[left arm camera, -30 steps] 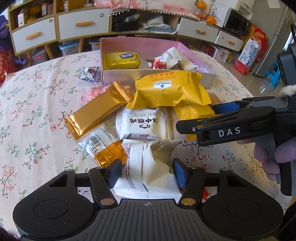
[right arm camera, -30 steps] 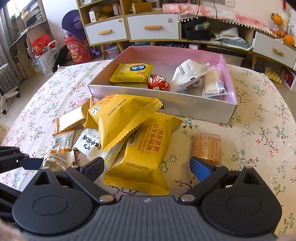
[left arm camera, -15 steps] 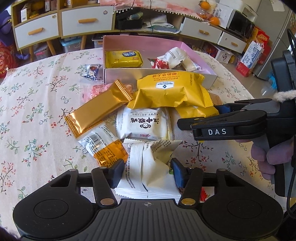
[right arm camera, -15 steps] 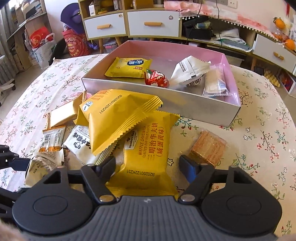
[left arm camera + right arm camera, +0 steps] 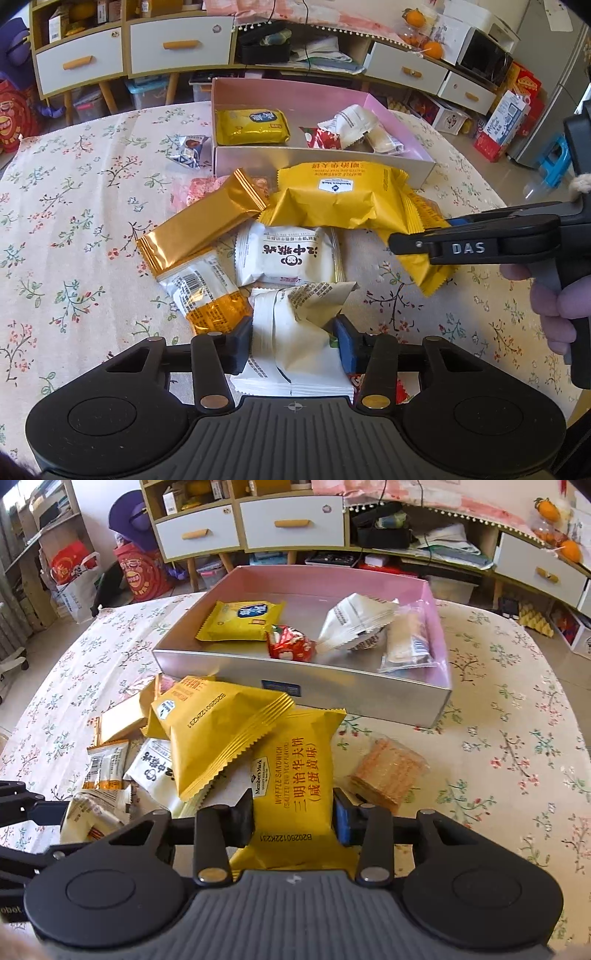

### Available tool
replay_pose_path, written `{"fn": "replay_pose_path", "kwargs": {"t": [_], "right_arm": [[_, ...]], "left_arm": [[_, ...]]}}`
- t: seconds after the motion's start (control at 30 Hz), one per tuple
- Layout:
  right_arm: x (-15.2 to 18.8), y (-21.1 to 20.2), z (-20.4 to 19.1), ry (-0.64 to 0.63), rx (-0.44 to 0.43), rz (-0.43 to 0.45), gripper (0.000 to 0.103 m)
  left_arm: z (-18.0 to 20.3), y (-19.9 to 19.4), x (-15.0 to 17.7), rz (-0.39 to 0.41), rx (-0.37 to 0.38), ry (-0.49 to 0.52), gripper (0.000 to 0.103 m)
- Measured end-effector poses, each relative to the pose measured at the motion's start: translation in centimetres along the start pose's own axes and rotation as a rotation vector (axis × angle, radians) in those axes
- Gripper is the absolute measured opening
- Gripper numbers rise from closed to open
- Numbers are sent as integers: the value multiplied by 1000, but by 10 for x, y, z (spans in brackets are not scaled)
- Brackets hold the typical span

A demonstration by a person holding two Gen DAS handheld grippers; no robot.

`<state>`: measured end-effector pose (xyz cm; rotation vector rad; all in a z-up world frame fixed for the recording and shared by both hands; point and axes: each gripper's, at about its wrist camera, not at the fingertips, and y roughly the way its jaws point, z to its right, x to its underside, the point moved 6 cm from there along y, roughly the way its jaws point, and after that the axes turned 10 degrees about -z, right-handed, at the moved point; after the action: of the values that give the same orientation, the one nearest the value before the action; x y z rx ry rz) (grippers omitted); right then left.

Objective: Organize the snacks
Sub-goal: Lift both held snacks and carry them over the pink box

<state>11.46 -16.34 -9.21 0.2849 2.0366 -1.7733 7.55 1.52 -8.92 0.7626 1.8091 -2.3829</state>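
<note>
Near: my left gripper (image 5: 291, 338) has closed from an open straddle onto the crumpled white snack packet (image 5: 295, 332). My right gripper (image 5: 293, 818) has likewise clamped the yellow waffle-sandwich packet (image 5: 295, 775). I judge both ready to lift. Far: the pink-lined cardboard box (image 5: 332, 694), partly filled, awaits them.

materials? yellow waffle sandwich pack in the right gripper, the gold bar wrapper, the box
Yellow waffle sandwich pack: matte printed plastic film, judging by crimped, serrated end seals and soft puffed creases. Gold bar wrapper: metallised foil film; mirror-like glare, ribbed seal. Box: probably paperboard; satin silver outside, pink inside, straight thin walls.
</note>
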Motion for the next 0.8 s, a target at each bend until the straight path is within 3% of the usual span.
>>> {"fn": "replay_pose_path", "kwargs": {"t": [0.8], "right_arm": [[0,-45,24,33,10,79,36]], "left_arm": [[-6,-24,-18,76,-14,-35,40]]}}
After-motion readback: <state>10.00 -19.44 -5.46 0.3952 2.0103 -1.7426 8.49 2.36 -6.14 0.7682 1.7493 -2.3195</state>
